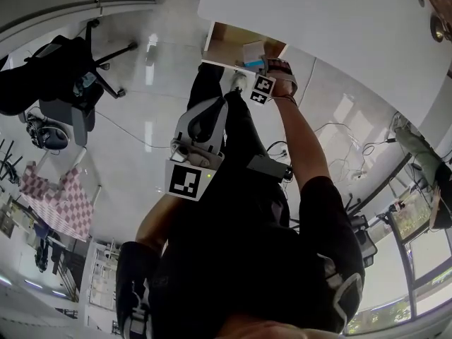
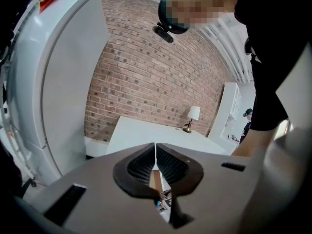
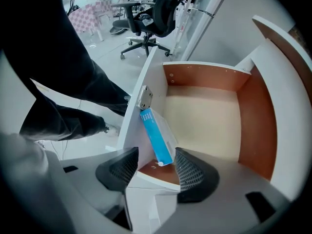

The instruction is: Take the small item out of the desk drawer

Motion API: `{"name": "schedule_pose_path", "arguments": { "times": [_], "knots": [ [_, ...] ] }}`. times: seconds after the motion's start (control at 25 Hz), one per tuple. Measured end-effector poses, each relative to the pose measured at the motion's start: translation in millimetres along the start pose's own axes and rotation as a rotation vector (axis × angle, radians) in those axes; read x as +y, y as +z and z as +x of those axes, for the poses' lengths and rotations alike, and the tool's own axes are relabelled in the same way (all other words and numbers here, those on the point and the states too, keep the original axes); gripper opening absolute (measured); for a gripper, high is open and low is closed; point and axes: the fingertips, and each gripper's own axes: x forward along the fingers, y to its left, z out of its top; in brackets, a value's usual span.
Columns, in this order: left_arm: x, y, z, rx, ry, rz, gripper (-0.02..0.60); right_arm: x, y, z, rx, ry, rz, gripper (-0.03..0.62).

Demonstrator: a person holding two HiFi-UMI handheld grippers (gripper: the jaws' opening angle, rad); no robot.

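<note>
Jaws of the right gripper (image 3: 156, 156) stand wide open and hold nothing. A small blue and white box (image 3: 157, 135) stands tilted between them, just past their tips, leaning on a white wall of the open drawer (image 3: 209, 116); the right jaw is close beside it. Jaws of the left gripper (image 2: 155, 152) are shut tight on nothing.

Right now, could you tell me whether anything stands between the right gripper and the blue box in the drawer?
Only the drawer wall: the blue box leans against its inner face, and the right gripper's open fingers appear to straddle wall and box.
</note>
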Motion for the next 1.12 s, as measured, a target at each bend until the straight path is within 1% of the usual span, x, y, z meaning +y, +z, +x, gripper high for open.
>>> {"name": "schedule_pose_path", "arguments": {
  "times": [0.2,0.28,0.36,0.4,0.52,0.56,0.68,0.8,0.92,1.12],
  "knots": [
    [6.9,-6.7,2.8,0.021,0.011,-0.019,0.014,-5.2,0.5,10.1,0.005,0.0,0.02,0.241],
    [9.5,-8.4,4.0,0.026,0.014,-0.023,0.014,-8.1,1.7,12.8,0.005,-0.003,0.021,0.231],
    [11.3,-8.9,3.9,0.031,0.017,-0.026,0.014,-10.4,4.2,13.1,0.003,-0.005,0.014,0.184],
    [11.6,-8.7,3.7,0.032,0.018,-0.027,0.014,-11.0,5.2,12.5,0.001,-0.006,0.009,0.171],
    [10.1,-7.6,3.9,0.029,0.019,-0.032,0.014,-13.0,6.2,10.2,-0.008,-0.016,0.002,0.147],
    [9.4,-7.7,3.9,0.029,0.018,-0.032,0.014,-14.2,6.7,9.5,-0.013,-0.021,0.009,0.131],
    [6.5,-5.8,2.6,0.03,0.014,-0.033,0.014,-17.6,7.1,7.0,-0.021,-0.028,0.036,0.106],
    [2.7,-2.9,-1.5,0.033,0.006,-0.022,0.014,-19.5,2.5,3.7,-0.013,-0.032,0.057,0.104],
    [1.4,-0.4,-10.3,0.037,0.015,-0.02,0.014,-22.3,2.7,-3.3,-0.006,-0.045,0.084,0.103],
    [-14.4,22.1,-19.7,-0.007,0.017,0.026,0.014,-28.6,-0.7,-30.3,-0.029,-0.063,0.167,0.1]
  ]
}}
